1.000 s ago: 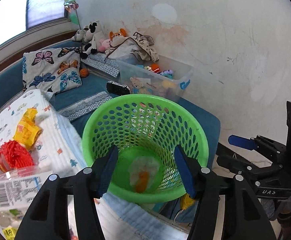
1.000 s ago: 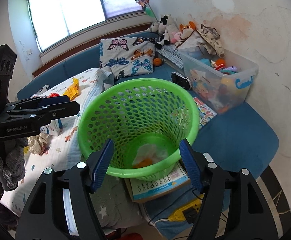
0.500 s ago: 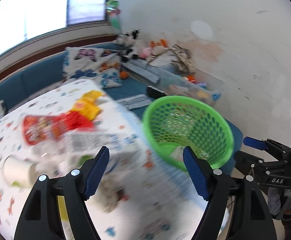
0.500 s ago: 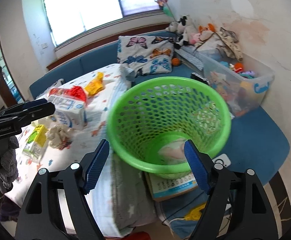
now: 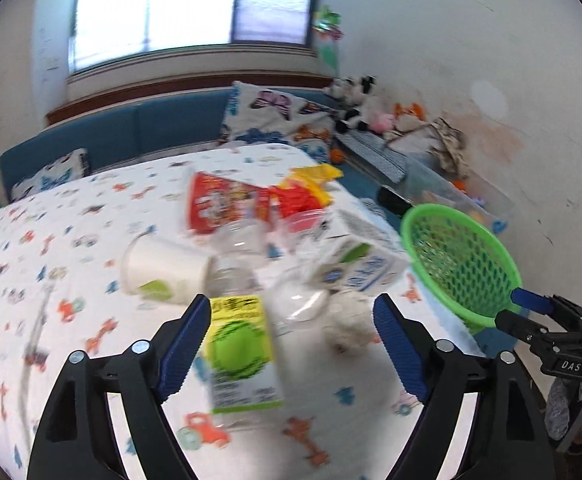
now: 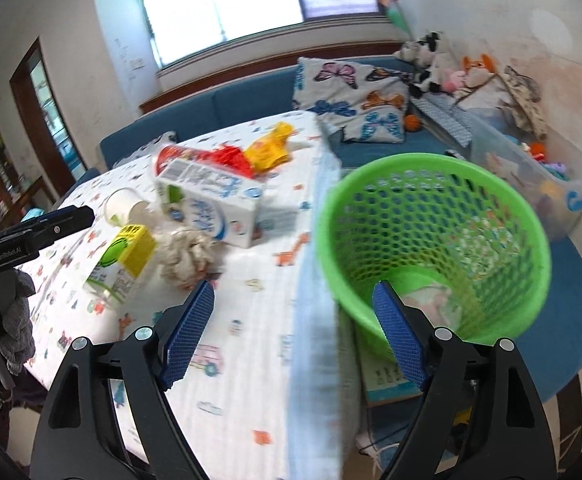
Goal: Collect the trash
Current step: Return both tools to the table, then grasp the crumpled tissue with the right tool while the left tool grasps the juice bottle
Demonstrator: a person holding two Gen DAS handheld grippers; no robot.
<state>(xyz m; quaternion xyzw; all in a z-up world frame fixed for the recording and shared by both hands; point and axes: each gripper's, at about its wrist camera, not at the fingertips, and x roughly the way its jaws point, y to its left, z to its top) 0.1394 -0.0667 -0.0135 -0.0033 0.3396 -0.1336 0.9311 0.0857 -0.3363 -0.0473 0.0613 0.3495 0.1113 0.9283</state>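
Observation:
Trash lies on a table with a printed cloth (image 5: 51,264): a small green and yellow carton (image 5: 241,354), a white paper cup (image 5: 159,266), a clear plastic bottle (image 5: 237,256), a white and blue milk carton (image 5: 355,258), a crumpled tissue (image 5: 349,328), red snack packaging (image 5: 227,200) and a yellow wrapper (image 5: 311,180). A green mesh basket (image 6: 431,240) stands beside the table's right edge with paper in its bottom. My left gripper (image 5: 291,346) is open and empty above the small carton. My right gripper (image 6: 293,334) is open and empty between table edge and basket.
A blue sofa (image 6: 251,96) with butterfly pillows (image 6: 355,96) runs behind the table. Plush toys (image 6: 431,60) and a clear storage bin (image 6: 531,168) of toys line the right wall. A booklet (image 6: 387,376) lies on the floor under the basket.
Both grippers have swung left, away from the basket and toward the table. The left gripper now hangs over the trash pile. Both stayed open and empty.

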